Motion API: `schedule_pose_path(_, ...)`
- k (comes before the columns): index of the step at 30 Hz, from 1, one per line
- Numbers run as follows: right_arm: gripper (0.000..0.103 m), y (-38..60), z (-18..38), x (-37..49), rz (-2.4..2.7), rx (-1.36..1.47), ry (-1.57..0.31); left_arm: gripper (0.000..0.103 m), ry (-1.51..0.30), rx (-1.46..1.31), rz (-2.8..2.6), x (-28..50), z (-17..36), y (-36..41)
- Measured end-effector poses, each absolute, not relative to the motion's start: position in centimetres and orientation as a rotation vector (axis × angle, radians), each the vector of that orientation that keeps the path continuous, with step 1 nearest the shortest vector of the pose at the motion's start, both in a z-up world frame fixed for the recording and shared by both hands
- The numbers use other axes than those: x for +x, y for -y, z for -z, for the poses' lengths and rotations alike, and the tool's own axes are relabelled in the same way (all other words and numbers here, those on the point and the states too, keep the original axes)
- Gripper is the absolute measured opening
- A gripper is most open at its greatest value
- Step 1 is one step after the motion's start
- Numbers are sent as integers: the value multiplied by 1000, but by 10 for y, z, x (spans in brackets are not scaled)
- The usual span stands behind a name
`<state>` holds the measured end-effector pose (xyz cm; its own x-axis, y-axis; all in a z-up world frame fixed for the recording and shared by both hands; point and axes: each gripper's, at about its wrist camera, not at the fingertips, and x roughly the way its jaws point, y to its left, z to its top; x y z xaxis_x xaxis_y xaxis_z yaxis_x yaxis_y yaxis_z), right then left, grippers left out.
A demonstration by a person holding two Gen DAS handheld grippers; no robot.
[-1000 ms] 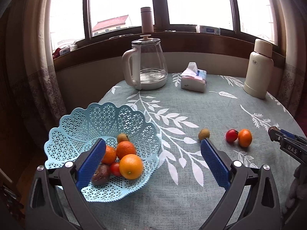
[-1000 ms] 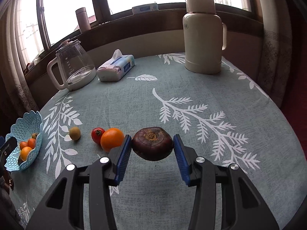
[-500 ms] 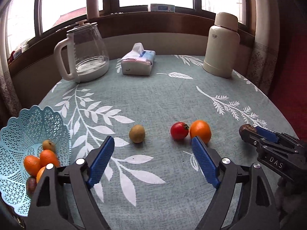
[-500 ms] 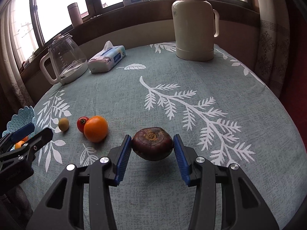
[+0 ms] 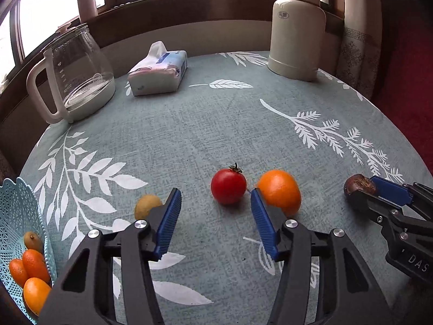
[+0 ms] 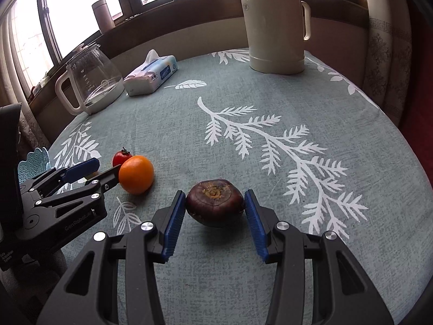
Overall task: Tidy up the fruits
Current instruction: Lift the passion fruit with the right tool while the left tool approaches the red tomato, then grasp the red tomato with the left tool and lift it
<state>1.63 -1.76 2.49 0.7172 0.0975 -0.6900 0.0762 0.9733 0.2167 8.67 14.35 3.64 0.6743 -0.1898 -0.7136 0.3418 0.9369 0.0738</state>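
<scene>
Left wrist view: left gripper (image 5: 213,211), jaws spread and empty, faces the tomato (image 5: 228,187); centre on it, clearing the orange (image 5: 280,191) touching its right pad. Basket (image 5: 25,216) lies near left. "DAS" legible.

Right wrist view: right gripper (image 6: 215,207) clamps the dark fruit (image 6: 215,205) above the cloth; "GenRobot" legible.

You've got four loose fruits: one tomato (image 5: 228,187), one orange (image 5: 280,191), one small yellow-green fruit (image 5: 146,207), one dark purple fruit (image 6: 215,201). One basket (image 5: 16,216), one kettle (image 5: 78,75), one flask (image 5: 296,27), one tissue pack (image 5: 158,70).
</scene>
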Motion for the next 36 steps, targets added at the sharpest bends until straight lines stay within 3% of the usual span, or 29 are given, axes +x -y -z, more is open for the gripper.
schedule_pose_path(4, 46, 18, -25, 16, -12, 236, -774, 54, -777, 203, 331, 95, -38, -139)
schedule_pose_path(7, 46, 18, -25, 17, -12, 236, -774, 36, -786, 176, 352, 101, -38, -141)
schedule_pose_path(11, 46, 18, -25, 17, -12, 235, -774, 30, -807, 109, 388, 107, -36, -146)
schedule_pose_path(27, 46, 18, -22, 20, -10, 244, -788, 30, -821, 40, 395, 103, -31, -154)
schedule_pose_path(36, 47, 17, -17, 25, -16, 240, -820, 30, -733, 17, 340, 79, -42, -163)
